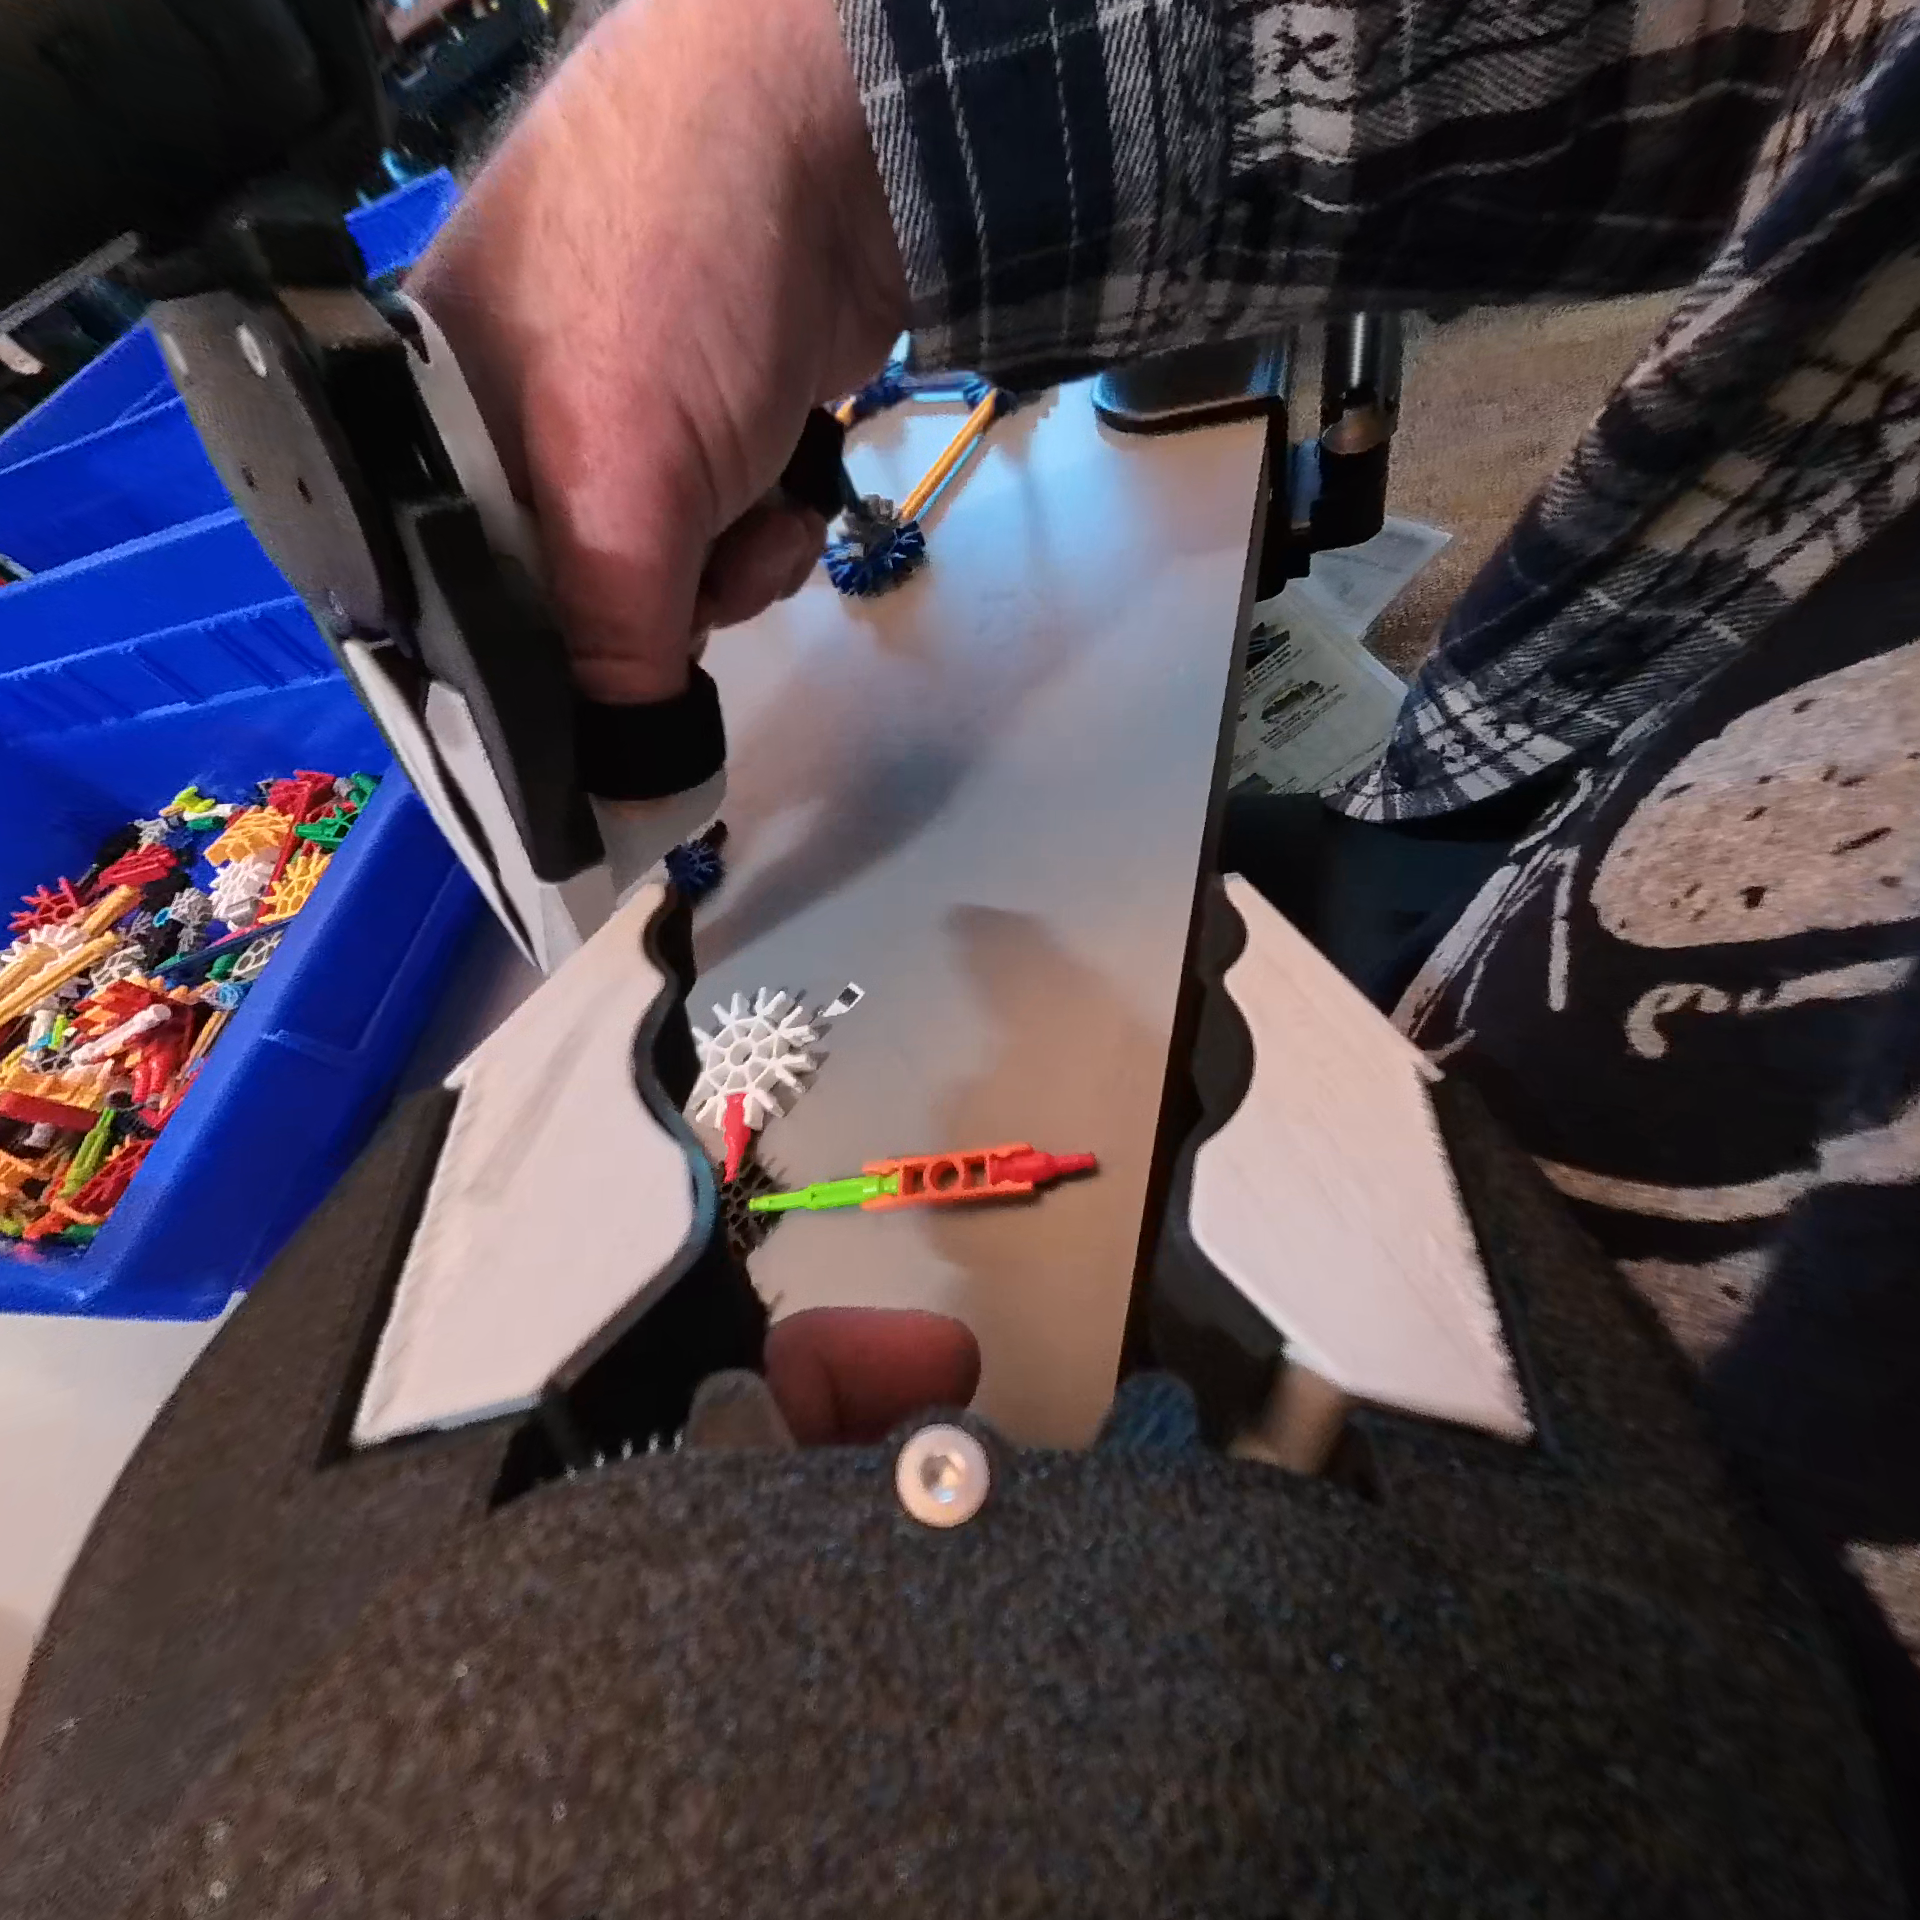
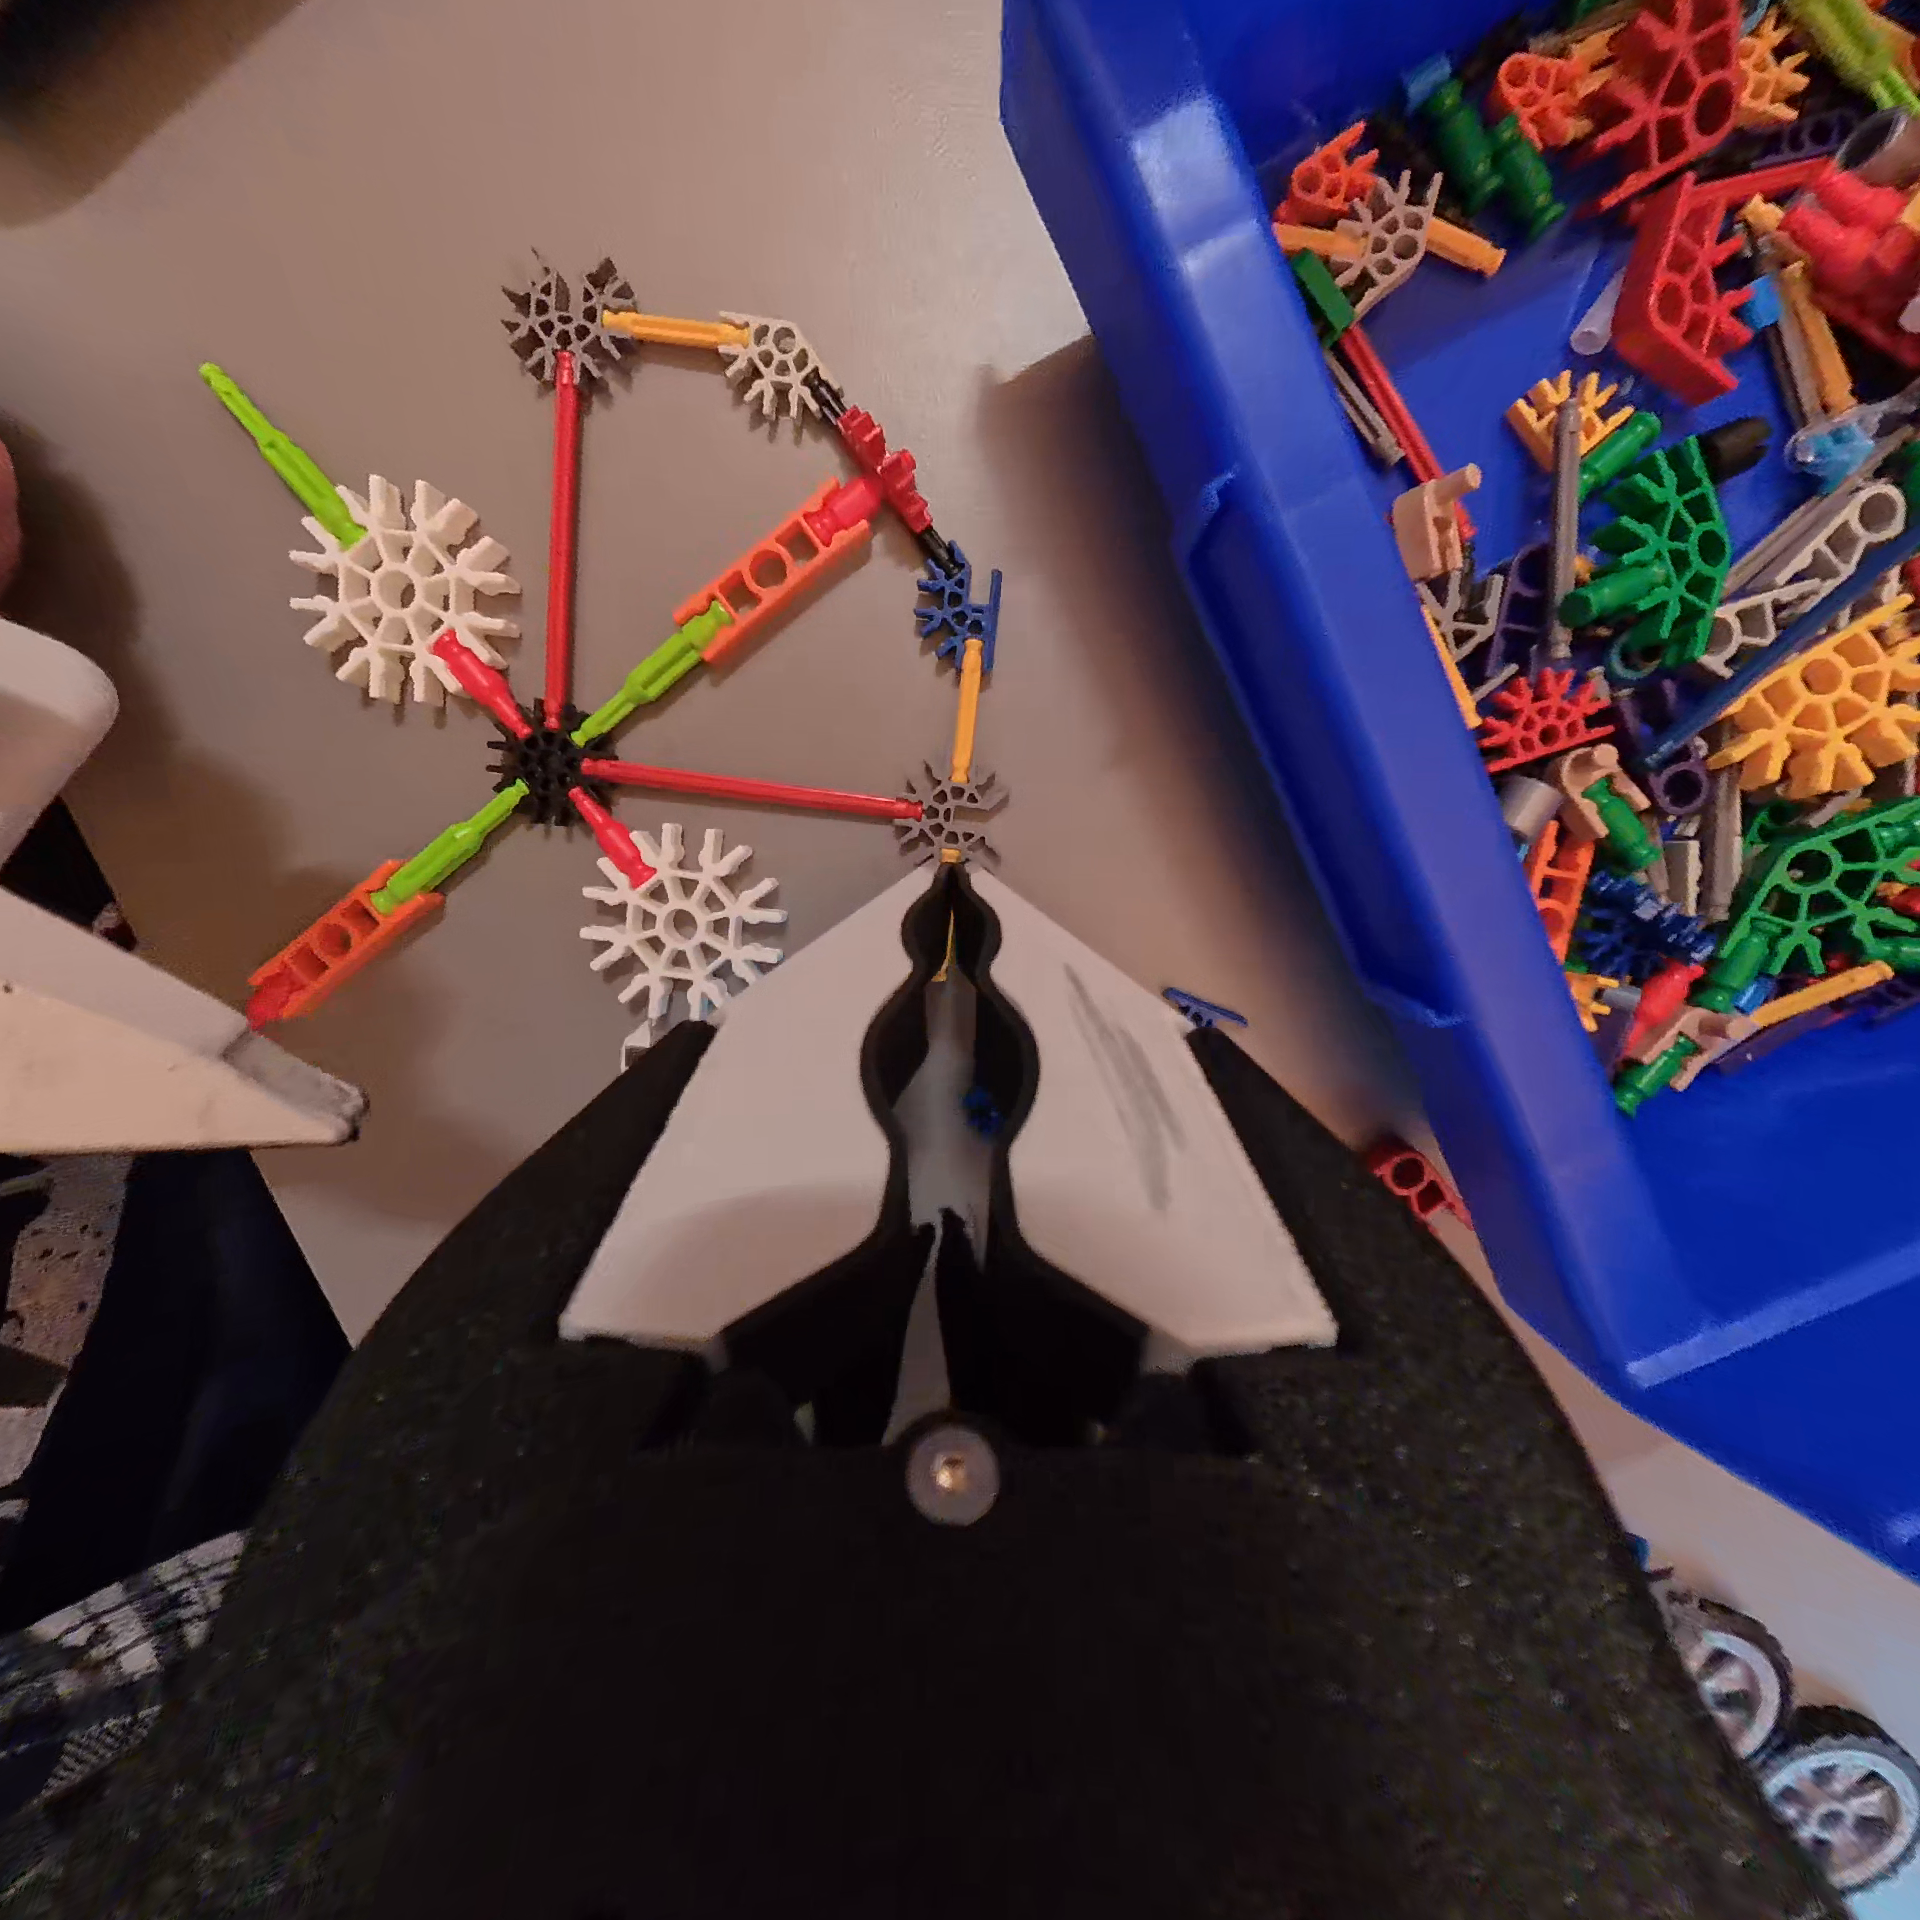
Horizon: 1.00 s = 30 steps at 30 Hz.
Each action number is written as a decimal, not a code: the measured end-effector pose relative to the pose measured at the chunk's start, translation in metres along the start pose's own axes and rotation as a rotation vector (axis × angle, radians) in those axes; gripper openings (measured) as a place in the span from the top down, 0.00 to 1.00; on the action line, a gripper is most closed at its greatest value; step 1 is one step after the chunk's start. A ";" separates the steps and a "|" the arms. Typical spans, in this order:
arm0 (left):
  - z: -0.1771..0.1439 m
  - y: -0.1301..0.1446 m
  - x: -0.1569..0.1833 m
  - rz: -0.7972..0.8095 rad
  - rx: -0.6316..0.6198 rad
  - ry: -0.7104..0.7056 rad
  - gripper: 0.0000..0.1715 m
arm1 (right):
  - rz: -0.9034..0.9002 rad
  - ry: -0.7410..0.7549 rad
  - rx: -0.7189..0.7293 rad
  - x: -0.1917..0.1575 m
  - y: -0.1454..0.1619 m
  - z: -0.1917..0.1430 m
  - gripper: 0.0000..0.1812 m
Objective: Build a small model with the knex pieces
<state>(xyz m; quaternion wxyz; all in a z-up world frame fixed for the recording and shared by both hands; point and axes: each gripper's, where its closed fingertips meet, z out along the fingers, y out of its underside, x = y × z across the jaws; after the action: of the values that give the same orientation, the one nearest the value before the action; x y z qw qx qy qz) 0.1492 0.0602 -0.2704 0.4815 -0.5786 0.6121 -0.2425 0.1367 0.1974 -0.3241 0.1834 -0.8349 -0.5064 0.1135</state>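
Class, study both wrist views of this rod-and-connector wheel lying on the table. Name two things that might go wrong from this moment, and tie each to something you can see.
1. The right gripper is shut on a yellow rod at the grey connector; a skewed push may pop the neighbouring joints apart.
2. The left gripper hangs open over the white snowflake connector and orange piece; lowering carelessly might knock them.

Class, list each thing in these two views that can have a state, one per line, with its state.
Left tool: open, holding nothing, above the table.
Right tool: shut on a short yellow plastic rod.
Blue plastic bin: open-topped, heaped with mixed parts.
Black spoked hub: flat on the table, rods plugged in.
Grey snowflake connector: joined to the yellow rod.
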 end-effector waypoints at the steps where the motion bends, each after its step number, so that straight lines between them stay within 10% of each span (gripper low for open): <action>1: 0.000 0.000 0.000 -0.001 0.001 0.002 0.44 | -0.006 0.000 -0.009 0.000 0.000 0.000 1.00; 22: -0.005 -0.002 -0.003 -0.007 0.043 0.011 0.44 | -0.227 0.054 -0.399 0.000 -0.004 0.004 1.00; 30: -0.012 0.005 -0.008 0.009 0.029 -0.009 0.44 | -0.077 0.027 -0.246 0.005 -0.006 0.000 1.00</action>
<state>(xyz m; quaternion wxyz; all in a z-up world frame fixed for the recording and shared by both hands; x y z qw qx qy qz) 0.1353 0.0661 -0.2672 0.4934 -0.5700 0.6090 -0.2466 0.1336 0.2045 -0.3216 0.0906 -0.8325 -0.5457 0.0323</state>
